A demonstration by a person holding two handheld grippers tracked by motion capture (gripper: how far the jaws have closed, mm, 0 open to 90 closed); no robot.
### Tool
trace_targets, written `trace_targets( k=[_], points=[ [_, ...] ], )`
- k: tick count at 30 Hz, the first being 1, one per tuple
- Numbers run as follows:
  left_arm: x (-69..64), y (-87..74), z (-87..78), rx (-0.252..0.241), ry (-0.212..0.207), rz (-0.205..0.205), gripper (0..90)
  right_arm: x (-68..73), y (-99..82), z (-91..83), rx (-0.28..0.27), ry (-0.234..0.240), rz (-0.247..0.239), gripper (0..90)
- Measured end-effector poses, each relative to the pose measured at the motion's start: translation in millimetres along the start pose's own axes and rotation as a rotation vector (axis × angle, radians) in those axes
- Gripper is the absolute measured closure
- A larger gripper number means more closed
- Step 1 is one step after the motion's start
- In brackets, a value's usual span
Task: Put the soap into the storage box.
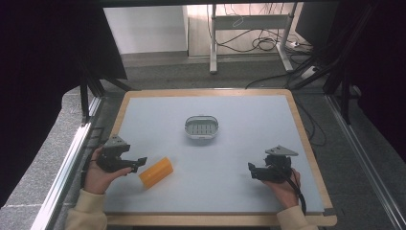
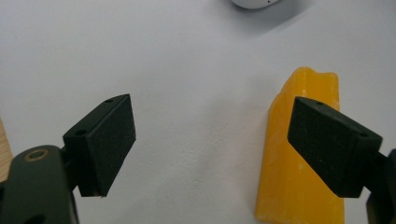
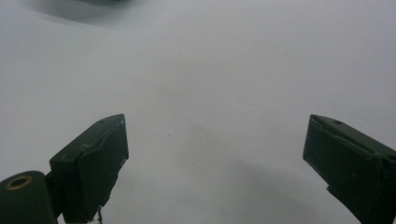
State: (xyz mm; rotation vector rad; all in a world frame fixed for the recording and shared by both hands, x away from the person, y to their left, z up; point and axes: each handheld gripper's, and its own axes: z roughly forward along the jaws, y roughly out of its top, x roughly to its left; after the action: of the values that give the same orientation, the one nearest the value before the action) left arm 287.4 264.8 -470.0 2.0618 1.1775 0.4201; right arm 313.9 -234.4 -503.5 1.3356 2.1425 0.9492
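- Holding a gripper in each hand, you have both forearms coming in over the near edge of the table (image 1: 306,143), the cream sleeves just showing at the near corners.
- Your left hand (image 1: 98,175) sits by the left edge, closer to the near-left corner than to the far one, fingers wrapped round the body of the left gripper (image 1: 140,163), whose grey three-cornered plate faces up.
- That gripper lies roughly level and low over the surface, its jaws pointing along the table toward the right edge and a little toward you.
- Its jaws stand wide apart with nothing pressed between them; in the left gripper view (image 2: 212,144) bare grey surface shows between the two pads.
- The yellow block (image 1: 155,172) lies flat on the surface just beyond those jaw tips, in the near-left part of the table, its long side slanting from near-left to far-right.
- In the left gripper view the yellow block (image 2: 285,177) lies behind the right-hand jaw, which overlaps it in the picture; whether that pad touches it you cannot tell.
- Your right hand (image 1: 282,184) rests near the right edge toward the near-right corner, holding the right gripper (image 1: 251,168) low and level, jaws pointing toward the left edge, cable trailing back over your wrist.
- Its jaws are wide too, and in the right gripper view (image 3: 215,154) plain surface lies between them.
- The two grippers are well apart, facing each other across the near half of the table.
- A small white oval basket (image 1: 201,128) stands near the middle of the surface, well beyond the block and apart from both grippers.
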Motion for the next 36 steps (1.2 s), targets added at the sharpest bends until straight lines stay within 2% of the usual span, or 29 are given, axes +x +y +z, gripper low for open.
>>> trace_targets(
  k=[5, 6, 13, 20, 29, 36],
  points=[
    [-1.5, 0.1, -0.6, 0.000, -0.003, 0.004, 15.2, 3.1, 1.1, -0.7, -0.011, 0.028, -0.017, 10.5],
    [-2.2, 0.1, -0.5, 0.001, -0.005, 0.005, 15.3, 4.5, 1.0, -3.1, -0.013, 0.050, -0.010, 11.6],
    [-4.7, 2.0, -5.7, -0.021, -0.015, 0.023, 17.2, 5.5, 0.9, -4.2, -0.017, 0.049, -0.012, 12.0],
    [-4.3, 1.9, -4.5, 0.004, -0.007, 0.037, 19.5, 1.5, -0.2, -1.7, 0.003, 0.056, -0.001, 12.6],
    [-5.6, 2.4, -8.2, 0.006, 0.001, 0.051, 20.3, 1.4, -0.9, -0.9, 0.024, 0.061, -0.004, 12.7],
    [-13.6, 7.9, -15.0, 0.028, 0.027, 0.090, 22.1, 1.8, -0.4, 0.3, 0.024, 0.065, -0.007, 13.2]
  ],
)
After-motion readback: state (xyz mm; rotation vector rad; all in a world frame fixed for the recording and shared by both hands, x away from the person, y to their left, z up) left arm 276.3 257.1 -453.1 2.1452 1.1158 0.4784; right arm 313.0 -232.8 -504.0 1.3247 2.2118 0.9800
